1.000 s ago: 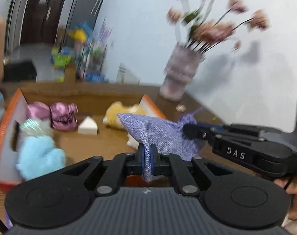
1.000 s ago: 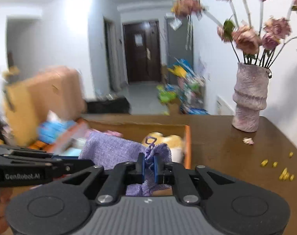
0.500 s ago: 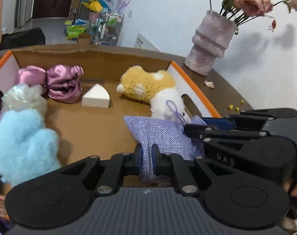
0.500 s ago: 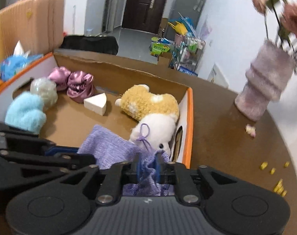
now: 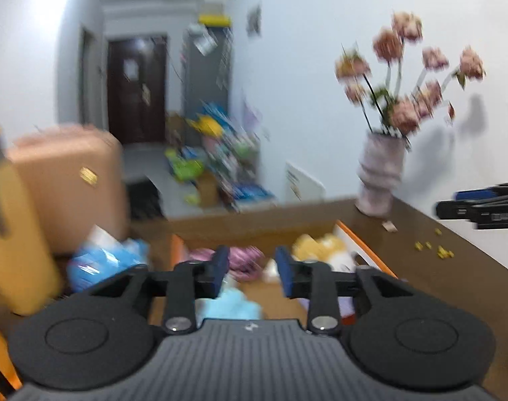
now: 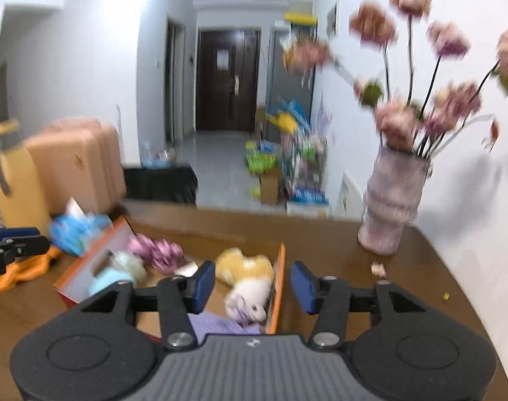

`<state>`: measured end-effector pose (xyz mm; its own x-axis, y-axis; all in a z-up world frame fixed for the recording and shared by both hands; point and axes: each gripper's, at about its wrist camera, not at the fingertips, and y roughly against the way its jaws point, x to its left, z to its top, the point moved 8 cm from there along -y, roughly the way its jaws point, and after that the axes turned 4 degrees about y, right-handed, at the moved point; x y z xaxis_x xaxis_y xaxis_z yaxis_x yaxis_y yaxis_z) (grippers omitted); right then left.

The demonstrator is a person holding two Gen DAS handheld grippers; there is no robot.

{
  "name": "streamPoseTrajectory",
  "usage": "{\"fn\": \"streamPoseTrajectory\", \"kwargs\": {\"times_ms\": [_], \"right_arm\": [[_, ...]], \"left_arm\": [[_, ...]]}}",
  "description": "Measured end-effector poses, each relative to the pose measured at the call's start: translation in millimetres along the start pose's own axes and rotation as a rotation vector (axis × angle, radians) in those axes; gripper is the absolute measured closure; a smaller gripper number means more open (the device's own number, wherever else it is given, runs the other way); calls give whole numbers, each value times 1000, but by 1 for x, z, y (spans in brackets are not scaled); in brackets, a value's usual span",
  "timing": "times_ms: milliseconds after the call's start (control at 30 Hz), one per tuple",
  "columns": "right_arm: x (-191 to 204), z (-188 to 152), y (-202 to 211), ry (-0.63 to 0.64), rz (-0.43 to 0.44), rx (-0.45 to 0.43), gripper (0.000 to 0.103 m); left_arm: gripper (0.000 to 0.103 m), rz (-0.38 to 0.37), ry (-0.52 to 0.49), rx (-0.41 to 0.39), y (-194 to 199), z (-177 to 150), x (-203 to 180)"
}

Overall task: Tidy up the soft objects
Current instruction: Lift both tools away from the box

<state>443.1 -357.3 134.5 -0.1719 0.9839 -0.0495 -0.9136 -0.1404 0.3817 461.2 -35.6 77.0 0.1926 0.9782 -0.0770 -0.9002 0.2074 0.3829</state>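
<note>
The lilac woven pouch [image 6: 220,325] lies crumpled in the near corner of the cardboard box [image 6: 276,287], below and just behind the right tongs [image 6: 252,284], whose jaws are opening with nothing between them. The left tongs [image 5: 252,275] are opening too, also empty, over the same box. Beyond the pouch in the box lie a white-and-yellow plush [image 6: 247,277], a blue mitten [image 6: 106,279] and pink satin bundles [image 6: 157,250]. Past the box on the worktop [image 6: 337,244] stands a vase [image 6: 391,207].
</note>
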Motion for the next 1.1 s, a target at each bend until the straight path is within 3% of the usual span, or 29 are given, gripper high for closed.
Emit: {"fn": "streamPoseTrajectory", "kwargs": {"times_ms": [33, 100, 167, 333, 567, 700, 833, 1000, 1100], "right_arm": [[4, 3, 15, -5, 5, -63, 35], [10, 5, 40, -12, 1, -184, 22], [17, 4, 56, -6, -6, -261, 22], [27, 4, 73, -5, -29, -271, 22], [35, -4, 104, -36, -23, -321, 22], [49, -44, 129, -69, 6, -335, 19], [73, -107, 149, -59, 38, -297, 18], [99, -181, 168, -84, 59, -191, 17], [108, -211, 168, -113, 84, -132, 17]], "left_arm": [[59, 21, -6, -37, 14, 3, 5], [39, 43, -3, -98, 37, 5, 9], [34, 59, -10, -136, 55, 6, 12], [32, 68, -24, -159, 79, 5, 8], [23, 96, -5, -213, 112, -4, 8], [17, 121, 12, -215, 133, -44, 9], [10, 121, 10, -196, 155, -98, 5], [7, 109, 57, -103, 176, -168, 3], [7, 84, 52, -9, 173, -198, 1]]}}
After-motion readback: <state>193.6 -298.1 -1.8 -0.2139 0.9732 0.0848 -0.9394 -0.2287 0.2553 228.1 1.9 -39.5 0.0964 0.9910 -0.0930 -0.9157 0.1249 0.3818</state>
